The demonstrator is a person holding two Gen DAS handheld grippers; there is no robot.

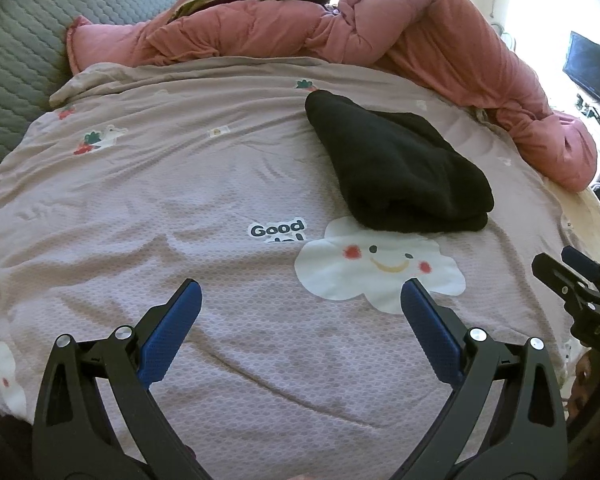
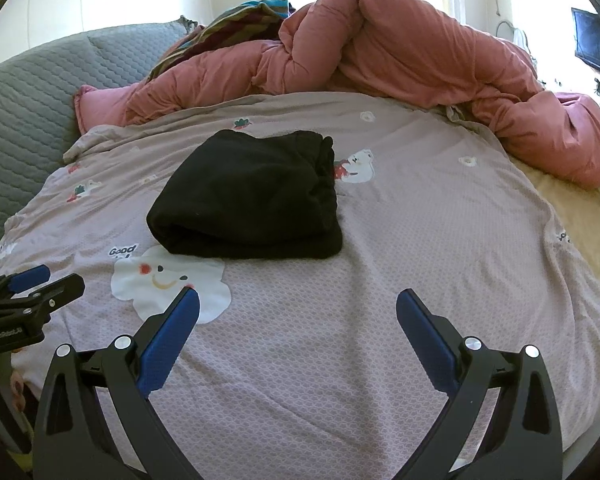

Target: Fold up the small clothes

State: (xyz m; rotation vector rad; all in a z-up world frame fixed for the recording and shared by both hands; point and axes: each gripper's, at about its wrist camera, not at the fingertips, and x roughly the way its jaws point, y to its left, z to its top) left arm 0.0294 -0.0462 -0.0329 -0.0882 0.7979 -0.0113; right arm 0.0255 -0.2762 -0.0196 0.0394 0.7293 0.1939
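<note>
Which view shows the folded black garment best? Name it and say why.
The right wrist view: the black garment sits near centre, showing its folded layers and the gathered edge on its right side. The left wrist view shows it off to the right, seen at an angle, with that gathered edge hidden.

A black fleece garment (image 2: 246,196) is lying folded into a thick, compact bundle on the bedspread (image 2: 340,340), its rounded fold edge overlapping a printed smiling cloud (image 2: 168,280).
</note>
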